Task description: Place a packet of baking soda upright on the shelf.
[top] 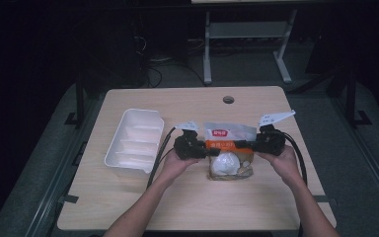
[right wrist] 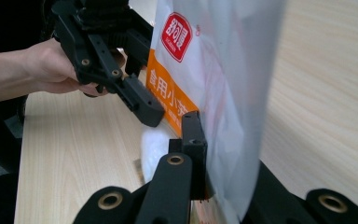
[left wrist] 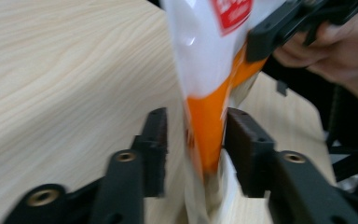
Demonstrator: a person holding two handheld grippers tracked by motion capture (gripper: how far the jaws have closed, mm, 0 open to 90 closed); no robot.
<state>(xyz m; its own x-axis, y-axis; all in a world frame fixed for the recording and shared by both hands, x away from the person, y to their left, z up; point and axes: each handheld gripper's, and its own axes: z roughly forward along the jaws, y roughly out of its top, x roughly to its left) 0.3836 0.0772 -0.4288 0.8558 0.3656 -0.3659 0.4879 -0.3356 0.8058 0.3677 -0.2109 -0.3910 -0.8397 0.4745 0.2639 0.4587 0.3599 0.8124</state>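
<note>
Surface (top: 187, 207) first: pale wood, carrying a white compartment tray (top: 134, 140) at the left and, well apart from it to the right, a snack bag (top: 229, 148) near the middle. The bag has a white top with a red logo, an orange band with printing, and a clear lower part showing pale round pieces inside. It is held between two hands, one at each side edge.

Right gripper (right wrist: 223, 158) is clamped together on the bag's right edge; in its own view the film runs straight down between the jaws and vanishes there. Left gripper (left wrist: 196, 140) has its jaws apart: the bag's orange edge (left wrist: 207, 126) hangs in the gap, with daylight showing on the one side, so the pads do not press it.

My reading is that the bag is being pulled open across its top, and the weak point is that loose left side. With one edge pinched and the other free, the bag could swing or sag toward the right gripper, and the left jaws might then close on air or on a single fold. If both do bite and pull hard, the film could tear low across the clear part, spilling the contents onto the surface rather than into the tray. A pinch too close to the corner could also slip off.
</note>
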